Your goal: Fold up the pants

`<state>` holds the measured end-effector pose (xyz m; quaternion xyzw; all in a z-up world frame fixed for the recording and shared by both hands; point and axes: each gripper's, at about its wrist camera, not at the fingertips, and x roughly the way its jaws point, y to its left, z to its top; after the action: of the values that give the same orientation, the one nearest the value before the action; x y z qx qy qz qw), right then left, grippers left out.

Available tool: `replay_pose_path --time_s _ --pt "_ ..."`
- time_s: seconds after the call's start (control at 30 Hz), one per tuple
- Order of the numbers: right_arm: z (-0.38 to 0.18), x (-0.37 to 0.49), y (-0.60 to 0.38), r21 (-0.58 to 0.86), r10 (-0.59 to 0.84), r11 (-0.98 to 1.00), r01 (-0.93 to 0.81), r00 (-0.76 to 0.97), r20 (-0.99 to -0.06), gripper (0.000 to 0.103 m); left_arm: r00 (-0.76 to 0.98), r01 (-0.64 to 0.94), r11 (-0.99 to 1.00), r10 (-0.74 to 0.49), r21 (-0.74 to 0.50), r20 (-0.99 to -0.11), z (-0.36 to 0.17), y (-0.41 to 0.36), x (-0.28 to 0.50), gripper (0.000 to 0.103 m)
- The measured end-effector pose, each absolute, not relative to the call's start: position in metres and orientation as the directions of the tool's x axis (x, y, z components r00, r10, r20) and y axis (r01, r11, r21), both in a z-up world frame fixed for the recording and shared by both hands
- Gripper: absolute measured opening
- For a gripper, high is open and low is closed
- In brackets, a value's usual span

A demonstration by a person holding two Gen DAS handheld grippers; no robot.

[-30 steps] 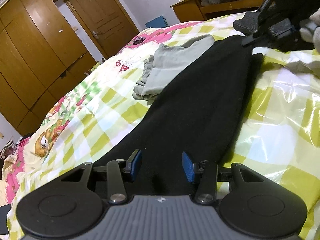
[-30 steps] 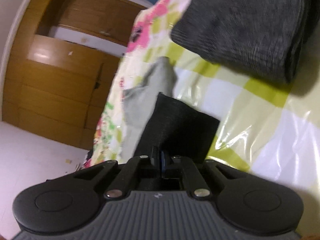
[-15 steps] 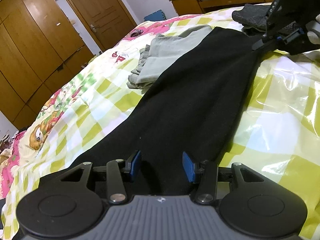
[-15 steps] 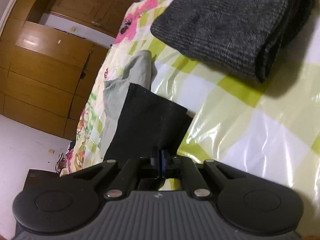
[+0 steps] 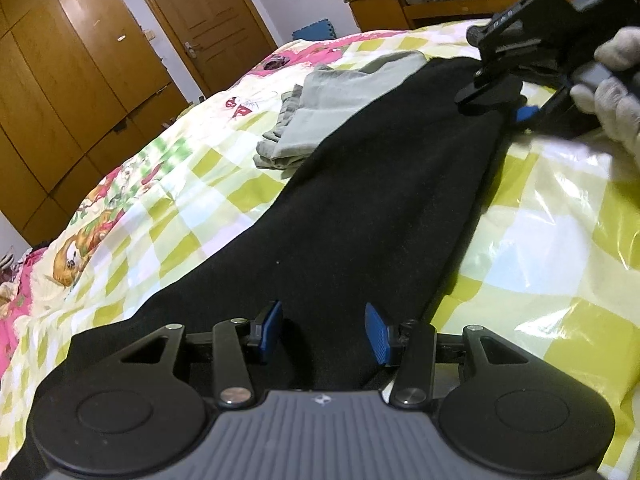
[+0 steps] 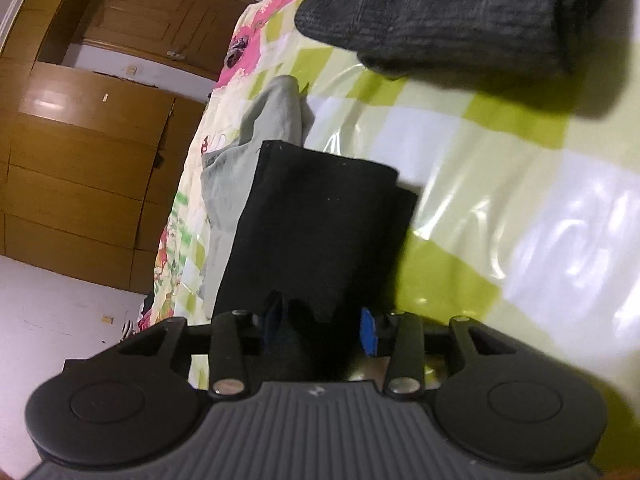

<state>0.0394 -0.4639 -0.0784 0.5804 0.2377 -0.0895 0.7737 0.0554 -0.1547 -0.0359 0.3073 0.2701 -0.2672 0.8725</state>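
Pants (image 5: 360,216), black, lie stretched along a bed (image 5: 552,248) covered in a glossy green, white and yellow check sheet with pink cartoon prints toward its far side. In the left wrist view the cloth runs from right under the left gripper (image 5: 323,330) away to the upper right, narrowing as it goes. The left gripper's blue-padded fingers (image 5: 269,330) stand apart, with the black cloth under and between them, but not clamped; whether the pads touch the cloth cannot be told.

At the far end of the pants, the right gripper (image 5: 516,114) is held by a hand (image 5: 616,88) in a pale glove, with one blue pad showing just above the cloth edge. In the right wrist view the right gripper (image 6: 320,330) has its fingers (image 6: 368,330) apart too, and the end of the pants (image 6: 316,232) lies flat on the sheet in front of and between them, its squared hem pointing away from the camera. A second black layer shows offset at its right edge.

Beside the pants, on the left, lies a folded grey garment (image 5: 332,108), partly tucked beneath the black cloth. A dark grey knit pile (image 6: 440,12) rests on the bed (image 6: 520,208) beyond the hem, apart from it. Wooden wardrobes (image 5: 68,92) and a door (image 5: 208,24) line the wall past the bed; a wooden desk (image 5: 440,4) stands at the far end.
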Motion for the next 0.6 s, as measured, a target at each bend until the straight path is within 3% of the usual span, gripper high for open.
replay_pose_path --time_s 0.1,0.27,0.33,0.4,0.43,0.6 --pt "-0.080 0.027 -0.456 0.894 0.139 0.228 0.385 0.896 -0.421 0.041 0.719 0.611 0.702 -0.299 0.366 -0.628 -0.033 -0.145 0.057 0.060" --pt "-0.081 0.031 -0.440 0.853 0.099 0.314 0.417 0.879 -0.466 0.046 0.711 0.603 0.721 -0.293 0.340 -0.639 -0.038 -0.133 0.060 0.060" --pt "-0.087 0.045 -0.446 0.878 0.118 0.266 0.398 0.890 -0.440 0.046 0.711 0.605 0.721 -0.297 0.338 -0.637 -0.038 -0.131 0.059 0.060" --pt "-0.093 0.052 -0.454 0.906 0.145 0.183 0.383 0.901 -0.410 0.029 0.717 0.599 0.725 -0.296 0.340 -0.631 -0.035 -0.128 0.058 0.060" --pt "-0.094 0.050 -0.455 0.925 0.163 0.134 0.356 0.912 -0.375 0.009 0.721 0.592 0.731 -0.292 0.339 -0.628 -0.033 -0.125 0.058 0.060" --pt "-0.047 0.043 -0.433 0.931 0.179 0.270 0.244 0.938 -0.297 0.009 0.743 0.536 0.783 -0.260 0.316 -0.616 -0.026 -0.098 0.064 0.060"
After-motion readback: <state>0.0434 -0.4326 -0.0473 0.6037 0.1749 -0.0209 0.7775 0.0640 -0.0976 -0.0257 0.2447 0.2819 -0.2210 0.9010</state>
